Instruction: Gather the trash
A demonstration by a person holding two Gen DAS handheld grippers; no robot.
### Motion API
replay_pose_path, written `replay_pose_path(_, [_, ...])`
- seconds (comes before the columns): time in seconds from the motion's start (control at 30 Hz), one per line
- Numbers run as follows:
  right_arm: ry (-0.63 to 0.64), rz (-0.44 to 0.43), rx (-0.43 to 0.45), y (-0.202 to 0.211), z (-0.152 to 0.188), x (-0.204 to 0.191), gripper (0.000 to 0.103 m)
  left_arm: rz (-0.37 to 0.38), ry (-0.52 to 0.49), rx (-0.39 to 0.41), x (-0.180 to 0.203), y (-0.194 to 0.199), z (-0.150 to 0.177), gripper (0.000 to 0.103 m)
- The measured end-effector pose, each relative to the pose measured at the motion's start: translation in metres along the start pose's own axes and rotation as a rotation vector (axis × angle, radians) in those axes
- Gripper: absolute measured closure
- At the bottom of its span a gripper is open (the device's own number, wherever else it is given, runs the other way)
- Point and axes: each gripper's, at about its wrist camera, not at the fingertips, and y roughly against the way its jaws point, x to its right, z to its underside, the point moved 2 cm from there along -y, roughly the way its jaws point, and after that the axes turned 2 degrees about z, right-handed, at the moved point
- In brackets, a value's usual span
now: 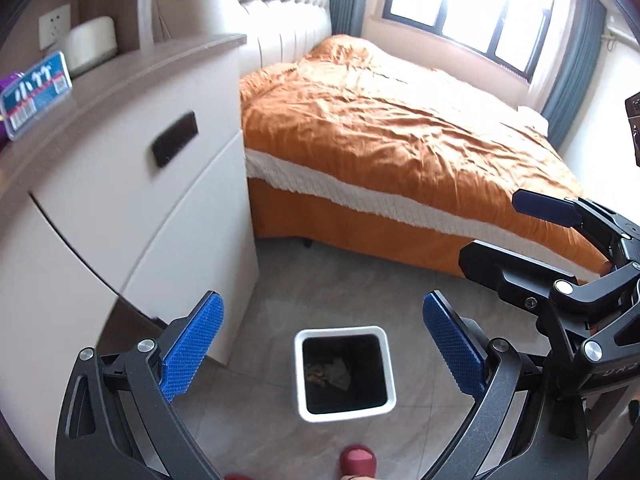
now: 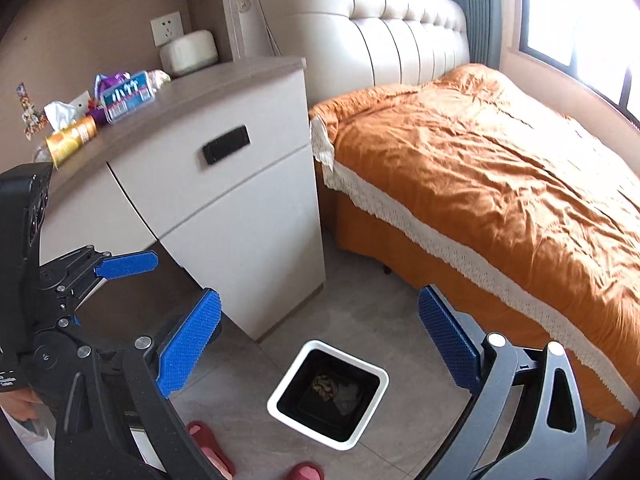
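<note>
A white square trash bin [image 1: 301,376] with a black liner stands on the tiled floor; it also shows in the right wrist view [image 2: 280,390]. Crumpled trash [image 1: 329,372] lies at its bottom, seen too in the right wrist view [image 2: 334,390]. My left gripper [image 1: 322,346] is open and empty, above the bin. My right gripper [image 2: 318,344] is open and empty, also above the bin, to the right of the left one. On the nightstand top [image 2: 224,80] lie a yellow packet [image 2: 72,140], a white tissue [image 2: 60,114], a blue-labelled clear box [image 2: 128,96] and purple wrappers [image 2: 108,80].
The white nightstand [image 1: 132,208] stands left of the bin. A bed with an orange cover [image 1: 400,128] fills the right side. A white round device [image 2: 190,52] sits at the back of the nightstand. Red slippers [image 2: 210,446] are on the floor near the bin.
</note>
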Motion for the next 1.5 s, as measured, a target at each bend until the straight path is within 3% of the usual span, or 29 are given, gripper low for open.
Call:
replay_pose_path(0.17, [0.055, -0.059, 0.091, 0.026, -0.048, -0.025, 0.005, -0.088, 0.037, 0.094, -0.025, 0.052, -0.029, 0.005])
replay_pose_path(0.4, [0.148, -0.104, 0.192, 0.039, -0.107, -0.086, 0.005, -0.207, 0.047, 0.215, -0.089, 0.114, -0.06, 0.005])
replay_pose_path(0.57, [0.192, -0.164, 0.213, 0.032, -0.14, -0.143, 0.005, -0.282, 0.072, 0.236, -0.151, 0.145, -0.065, 0.005])
replay_pose_path(0.73, [0.236, -0.215, 0.224, 0.013, -0.171, -0.195, 0.005, -0.341, 0.094, 0.22, -0.207, 0.151, -0.065, 0.005])
replay_pose_path(0.97, [0.245, -0.228, 0.186, -0.038, -0.195, -0.239, 0.005, -0.297, 0.104, 0.133, -0.253, 0.125, -0.061, 0.005])
replay_pose_path(1.1, [0.269, -0.212, 0.147, -0.069, -0.203, -0.255, 0.005, -0.215, 0.1, 0.062, -0.265, 0.104, -0.06, 0.005])
replay_pose_path(1.17, [0.291, -0.192, 0.141, -0.082, -0.208, -0.26, 0.005, -0.175, 0.119, 0.063, -0.27, 0.102, -0.061, 0.005])
replay_pose_path(1.37, [0.323, -0.163, 0.101, -0.114, -0.218, -0.268, 0.005, -0.174, 0.066, 0.021, -0.272, 0.09, -0.069, 0.006])
replay_pose_path(1.43, [0.338, -0.155, 0.097, -0.121, -0.22, -0.271, 0.005, -0.172, 0.047, 0.012, -0.271, 0.088, -0.071, 0.013])
replay_pose_path(1.5, [0.357, -0.151, 0.098, -0.127, -0.22, -0.274, 0.005, -0.165, 0.03, -0.002, -0.27, 0.084, -0.072, 0.037])
